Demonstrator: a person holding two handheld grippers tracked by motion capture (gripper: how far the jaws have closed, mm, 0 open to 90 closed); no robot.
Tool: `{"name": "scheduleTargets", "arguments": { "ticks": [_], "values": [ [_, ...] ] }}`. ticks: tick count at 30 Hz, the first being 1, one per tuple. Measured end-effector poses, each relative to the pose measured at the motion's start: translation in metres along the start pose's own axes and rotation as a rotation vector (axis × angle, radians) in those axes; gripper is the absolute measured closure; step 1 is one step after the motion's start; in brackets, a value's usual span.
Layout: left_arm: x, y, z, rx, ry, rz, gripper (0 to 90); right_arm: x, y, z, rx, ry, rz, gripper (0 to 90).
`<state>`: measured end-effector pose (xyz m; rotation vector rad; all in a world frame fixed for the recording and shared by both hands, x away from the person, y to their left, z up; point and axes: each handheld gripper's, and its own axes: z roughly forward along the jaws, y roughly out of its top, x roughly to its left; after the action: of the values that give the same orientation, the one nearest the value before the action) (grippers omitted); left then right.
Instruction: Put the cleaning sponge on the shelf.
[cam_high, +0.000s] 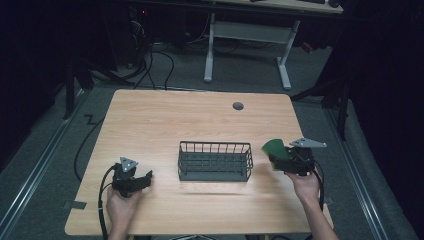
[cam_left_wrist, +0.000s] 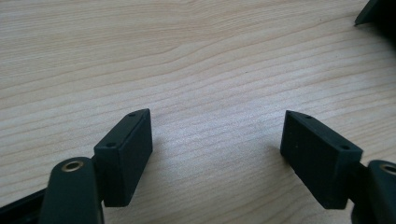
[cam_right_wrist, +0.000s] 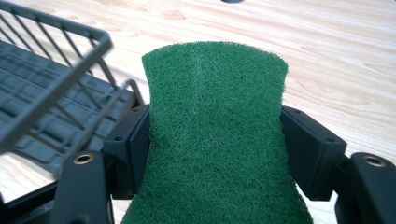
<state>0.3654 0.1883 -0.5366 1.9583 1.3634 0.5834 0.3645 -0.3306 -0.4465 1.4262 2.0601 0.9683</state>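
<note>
Item: green scouring pad (cam_right_wrist: 212, 135). You hold it in your right gripper (cam_right_wrist: 215, 144), whose two black jaws press in on its left and right edges so that the pad narrows at the waist between them. The pad stands up from the jaws and fans wider above them. In the high view the pad (cam_high: 274, 148) sticks out from the right gripper (cam_high: 286, 161) toward the left and far side, raised off the table, just beside the right end of the basket.

Item: wire basket (cam_high: 215, 161). Dark grey, rectangular, resting on the table near its middle, between your two hands. In the right gripper view its rim and wire wall (cam_right_wrist: 51, 56) lie to the left of the pad, close to the left jaw; whether they touch cannot be told.

Item: left gripper (cam_high: 132, 180). You hold it low at the near left of the table, well apart from the basket. In the left gripper view its jaws stand wide apart (cam_left_wrist: 217, 154) with bare wood between them.

Item: wooden table (cam_high: 165, 115). Light grain, with a round grey cap (cam_high: 238, 106) at the far side.
</note>
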Motion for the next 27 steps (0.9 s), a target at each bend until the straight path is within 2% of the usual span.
{"name": "scheduleTargets", "arguments": {
  "ticks": [6, 18, 27],
  "values": [
    [0.000, 0.000, 0.000, 0.000, 0.000, 0.000, 25.5, 0.007, 0.008, -0.007, -0.022, 0.010, -0.029, 31.2],
    [0.000, 0.000, 0.000, 0.000, 0.000, 0.000, 25.5, 0.023, 0.029, -0.020, -0.073, 0.065, -0.064, 31.3],
    [0.000, 0.000, 0.000, 0.000, 0.000, 0.000, 25.6, 0.047, 0.050, -0.020, -0.092, 0.111, -0.126, 31.3]
  ]
}}
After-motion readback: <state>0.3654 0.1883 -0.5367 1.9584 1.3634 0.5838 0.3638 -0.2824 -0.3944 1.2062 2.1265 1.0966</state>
